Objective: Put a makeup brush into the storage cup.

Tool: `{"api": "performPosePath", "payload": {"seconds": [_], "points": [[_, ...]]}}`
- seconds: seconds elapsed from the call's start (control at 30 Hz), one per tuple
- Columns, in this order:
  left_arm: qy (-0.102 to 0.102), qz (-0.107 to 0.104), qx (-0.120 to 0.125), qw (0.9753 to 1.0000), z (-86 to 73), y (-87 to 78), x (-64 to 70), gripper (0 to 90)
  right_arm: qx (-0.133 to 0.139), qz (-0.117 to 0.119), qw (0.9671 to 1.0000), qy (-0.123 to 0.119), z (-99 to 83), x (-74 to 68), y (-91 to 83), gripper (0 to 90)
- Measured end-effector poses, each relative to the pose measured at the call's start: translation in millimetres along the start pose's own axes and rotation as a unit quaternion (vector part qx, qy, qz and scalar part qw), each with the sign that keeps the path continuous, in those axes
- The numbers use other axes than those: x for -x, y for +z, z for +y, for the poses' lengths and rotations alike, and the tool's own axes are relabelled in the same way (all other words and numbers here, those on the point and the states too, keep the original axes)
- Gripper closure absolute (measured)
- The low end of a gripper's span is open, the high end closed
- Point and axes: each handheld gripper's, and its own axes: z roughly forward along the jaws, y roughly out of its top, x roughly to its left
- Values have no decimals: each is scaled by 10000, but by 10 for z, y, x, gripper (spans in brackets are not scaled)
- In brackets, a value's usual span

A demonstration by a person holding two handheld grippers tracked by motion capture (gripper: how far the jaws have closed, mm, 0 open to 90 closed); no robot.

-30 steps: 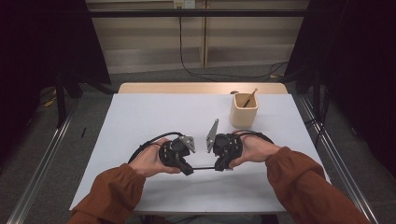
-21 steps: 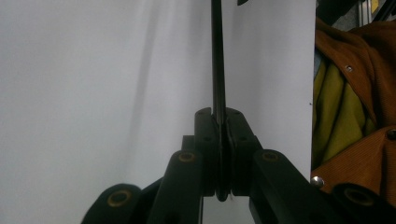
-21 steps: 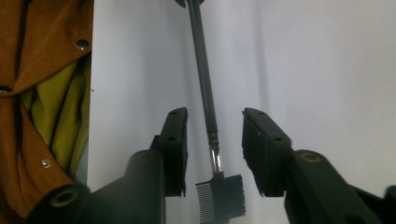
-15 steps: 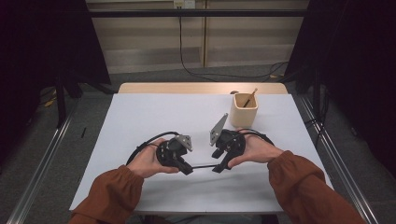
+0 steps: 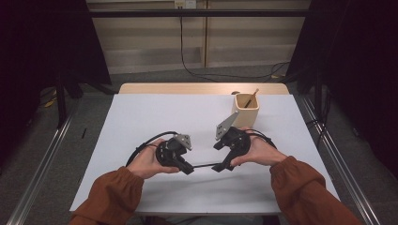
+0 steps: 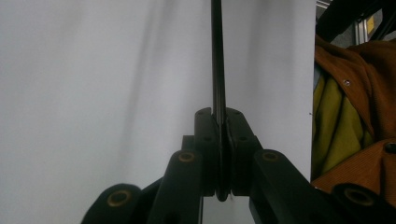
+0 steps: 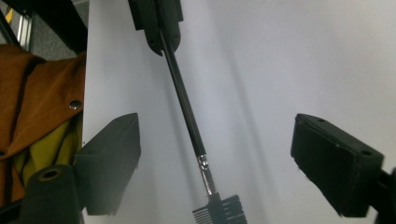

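Between wide-open right gripper (image 7: 215, 158) jaws: brush (image 7: 187, 107), handle clamped by left gripper (image 6: 222, 154).

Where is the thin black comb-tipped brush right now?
In the high view the brush spans the near-centre table between both grippers: the left gripper clamps its handle, its comb end between the right gripper's open jaws.

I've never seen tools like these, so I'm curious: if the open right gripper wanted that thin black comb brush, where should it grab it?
Probably on the bare black handle, between the left gripper that clamps its far end and the metal collar by the comb head. The right gripper already has its jaws wide on either side of the slim stick, so closing across it there should work. The toothed head is a poorer spot.
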Motion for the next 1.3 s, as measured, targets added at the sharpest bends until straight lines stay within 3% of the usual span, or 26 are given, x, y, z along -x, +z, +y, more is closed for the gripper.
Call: {"api": "performPosePath", "payload": {"seconds": [0.13, 0.33, 0.9, 1.3], "points": [[1, 15, -5, 10000, -12, -5, 0, 854, 139, -154, 9996, 166, -36, 26, -18, 79], [-12, 29, -29, 10000, -21, 3, -5, 854, 364, -166, 9991, 118, -65, 19, -18, 28], [-110, 90, 120, 9998, -87, -51, -5, 854, 988, -454, 9935, 342, -192, 17, -160, 39], [-199, 123, 217, 9995, -147, -61, -16, 854, 1321, -486, 9888, 500, -315, 2, -232, 50]]}}
